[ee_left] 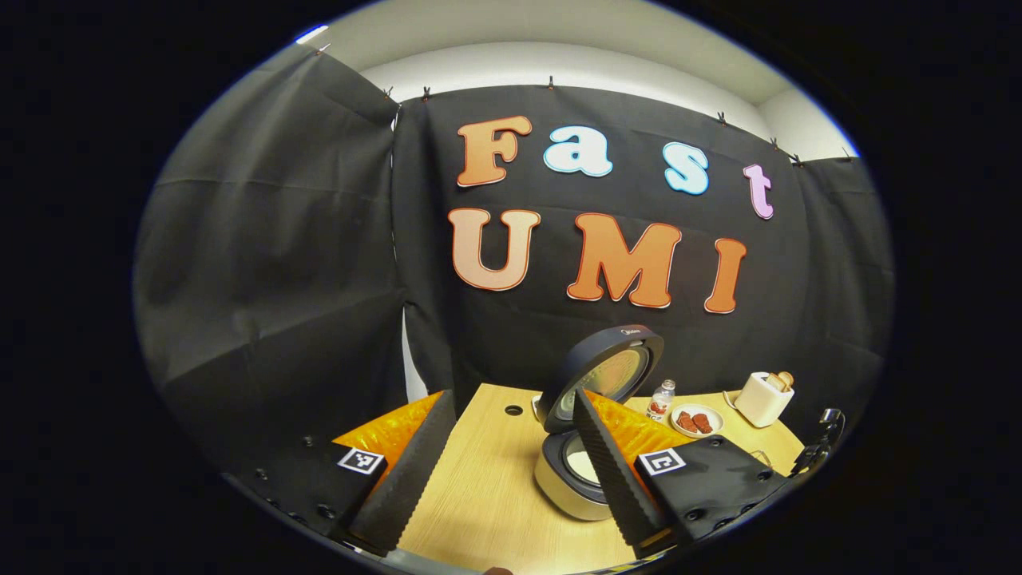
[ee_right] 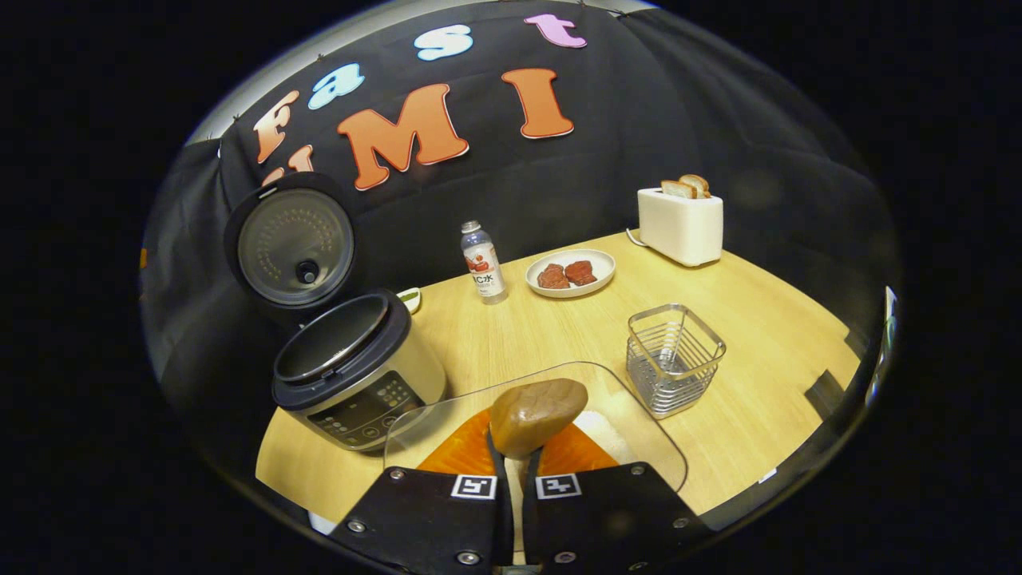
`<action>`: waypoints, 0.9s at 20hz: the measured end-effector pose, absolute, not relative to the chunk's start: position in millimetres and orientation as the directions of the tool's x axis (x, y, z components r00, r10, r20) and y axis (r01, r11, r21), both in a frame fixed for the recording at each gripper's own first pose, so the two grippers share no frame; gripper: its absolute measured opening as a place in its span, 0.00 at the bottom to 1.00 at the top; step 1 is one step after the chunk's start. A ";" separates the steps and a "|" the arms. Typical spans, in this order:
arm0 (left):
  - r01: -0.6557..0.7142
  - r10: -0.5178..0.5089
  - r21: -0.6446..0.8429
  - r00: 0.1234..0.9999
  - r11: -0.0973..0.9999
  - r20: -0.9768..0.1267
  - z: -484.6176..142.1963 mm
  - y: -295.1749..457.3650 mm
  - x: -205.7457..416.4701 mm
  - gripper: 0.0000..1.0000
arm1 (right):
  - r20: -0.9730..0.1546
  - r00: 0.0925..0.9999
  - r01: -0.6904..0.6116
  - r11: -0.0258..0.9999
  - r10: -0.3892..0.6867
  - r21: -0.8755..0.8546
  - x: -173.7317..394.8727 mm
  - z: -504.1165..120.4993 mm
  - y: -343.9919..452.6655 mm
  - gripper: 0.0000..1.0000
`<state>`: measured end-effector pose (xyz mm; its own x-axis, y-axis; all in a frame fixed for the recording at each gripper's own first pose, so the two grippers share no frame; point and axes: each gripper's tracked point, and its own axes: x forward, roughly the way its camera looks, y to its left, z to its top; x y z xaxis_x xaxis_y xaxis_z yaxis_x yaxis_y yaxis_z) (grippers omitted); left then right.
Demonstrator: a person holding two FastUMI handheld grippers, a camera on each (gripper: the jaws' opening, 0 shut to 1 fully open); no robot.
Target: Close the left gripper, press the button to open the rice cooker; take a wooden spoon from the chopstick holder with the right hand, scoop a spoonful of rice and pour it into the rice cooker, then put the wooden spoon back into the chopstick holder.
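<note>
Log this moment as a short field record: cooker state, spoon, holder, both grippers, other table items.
rice cooker: lid open, upright
wooden spoon: held by right gripper, over a clear container
chopstick holder: wire, no spoon in it
left gripper: jaws open, holding nothing
table: bottle, plate of meat, toaster with bread

The left gripper (ee_left: 511,471) has its two fingers spread wide apart, with nothing between them. It is held up high and looks out level. The right gripper (ee_right: 515,463) has its fingers pulled close together. They pinch the wooden spoon (ee_right: 535,415), which sticks up right in front of them. This gripper tips down a little
</note>
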<state>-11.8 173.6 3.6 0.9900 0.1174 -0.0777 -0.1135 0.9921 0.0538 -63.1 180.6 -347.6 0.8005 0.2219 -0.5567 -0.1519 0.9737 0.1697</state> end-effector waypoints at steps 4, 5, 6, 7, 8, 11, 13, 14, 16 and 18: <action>-0.110 0.114 0.045 0.990 0.993 -0.085 -1.7 174.4 -6.8 1.00 | -0.560 0.791 -0.114 0.958 0.248 0.263 -63.5 -350.2 196.1 0.04; -0.108 0.112 0.044 0.990 0.993 -0.086 -2.4 174.3 -6.7 1.00 | -0.563 0.791 -0.089 0.956 0.239 0.280 -64.1 -351.5 193.7 0.04; -0.107 0.110 0.045 0.990 0.993 -0.088 -2.9 173.6 -5.4 1.00 | -0.567 0.789 -0.063 0.950 0.235 0.307 -62.6 -352.7 191.9 0.04; -0.105 0.109 0.045 0.990 0.993 -0.091 -4.4 173.6 -5.8 1.00 | -0.572 0.786 -0.027 0.937 0.235 0.347 -62.1 -352.9 189.3 0.04; -0.104 0.107 0.044 0.990 0.994 -0.093 -3.8 172.3 -5.7 1.00 | -0.577 0.779 0.013 0.915 0.244 0.404 -62.0 -354.6 186.3 0.04; -0.099 0.102 0.036 0.991 0.994 -0.087 -3.5 170.7 -3.5 1.00 | -0.581 0.764 0.150 0.798 0.281 0.583 -63.7 -360.1 182.0 0.04; -0.095 0.097 0.030 0.991 0.995 -0.088 -4.3 167.1 -3.1 1.00 | -0.577 0.765 0.201 0.745 0.286 0.636 -65.2 -365.7 179.8 0.04; -0.091 0.093 0.030 0.992 0.995 -0.090 -4.7 164.0 -1.8 1.00 | -0.578 0.762 0.217 0.726 0.292 0.653 -66.5 -366.6 179.3 0.04; -0.087 0.090 0.036 0.992 0.996 -0.089 -4.1 160.8 -1.3 1.00 | -0.583 0.755 0.247 0.693 0.301 0.678 -68.5 -369.4 174.9 0.04; -0.084 0.088 0.043 0.993 0.995 -0.082 -0.5 157.2 -1.3 1.00 | -0.578 0.759 0.268 0.665 0.300 0.697 -67.2 -363.6 164.1 0.04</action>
